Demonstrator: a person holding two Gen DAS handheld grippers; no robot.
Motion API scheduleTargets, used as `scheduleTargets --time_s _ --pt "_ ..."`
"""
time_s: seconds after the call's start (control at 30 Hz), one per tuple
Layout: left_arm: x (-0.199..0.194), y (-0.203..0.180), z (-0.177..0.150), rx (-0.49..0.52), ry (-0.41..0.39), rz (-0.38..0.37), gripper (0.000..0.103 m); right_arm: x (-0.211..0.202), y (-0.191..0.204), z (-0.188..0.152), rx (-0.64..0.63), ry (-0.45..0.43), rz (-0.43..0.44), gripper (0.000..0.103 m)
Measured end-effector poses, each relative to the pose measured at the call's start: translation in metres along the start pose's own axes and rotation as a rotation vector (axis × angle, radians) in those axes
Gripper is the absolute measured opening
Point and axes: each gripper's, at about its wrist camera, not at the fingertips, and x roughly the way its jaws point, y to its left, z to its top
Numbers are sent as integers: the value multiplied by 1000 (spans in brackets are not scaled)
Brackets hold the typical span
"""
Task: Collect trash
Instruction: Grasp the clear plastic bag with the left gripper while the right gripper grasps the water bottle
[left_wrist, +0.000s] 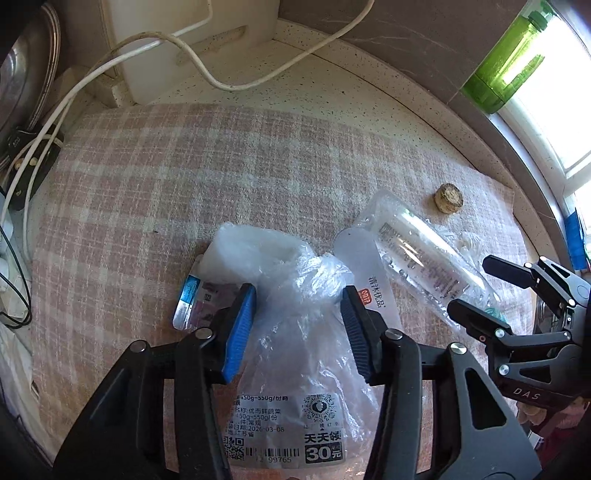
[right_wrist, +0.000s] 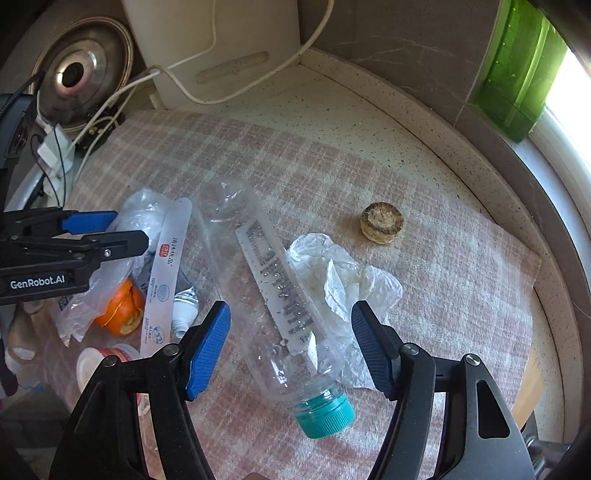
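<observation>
A clear plastic bag (left_wrist: 299, 332) with a printed label lies on the pink checked cloth (left_wrist: 166, 177). My left gripper (left_wrist: 299, 310) is open, its blue pads on either side of the bag's bunched top. A clear empty bottle (right_wrist: 266, 280) with a teal cap (right_wrist: 325, 413) lies on its side between the open fingers of my right gripper (right_wrist: 291, 339); it also shows in the left wrist view (left_wrist: 424, 258). A crumpled white tissue (right_wrist: 340, 284) lies beside the bottle. Orange peel (right_wrist: 123, 308) sits in the bag (right_wrist: 110, 266). A small brown lump (right_wrist: 382, 223) lies farther back.
A white wrapper strip (right_wrist: 166, 273), a small tube (right_wrist: 184, 310) and a small white cup (right_wrist: 99, 363) lie at the left. A white appliance (right_wrist: 221, 48) with a cord, a metal lid (right_wrist: 81, 70) and a green bottle (right_wrist: 517, 74) stand at the back by the window.
</observation>
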Motion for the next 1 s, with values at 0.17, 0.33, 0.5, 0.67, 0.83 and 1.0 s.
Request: scheduleTargets --time_s 0.17,0.33,0.5,0.67,0.83,1.0 --pt "-3 4 1 -13 -26 -12 39 5 8 2 -37 9 -5 67" --pt "-10 7 2 -13 -47 -9 35 9 10 2 -51 13 -3 66" --pt "-21 14 3 -27 -68 -21 33 4 6 1 -23 -1 24 58" --pt "-35 21 0 -32 -91 -32 33 -6 -2 -4 42 -21 65 56" --pt "-50 28 -4 -48 -117 -55 33 -20 -3 -8 85 -54 74 55" --pt "-65 33 -11 -41 -135 -73 33 -30 2 -20 92 -59 74 52"
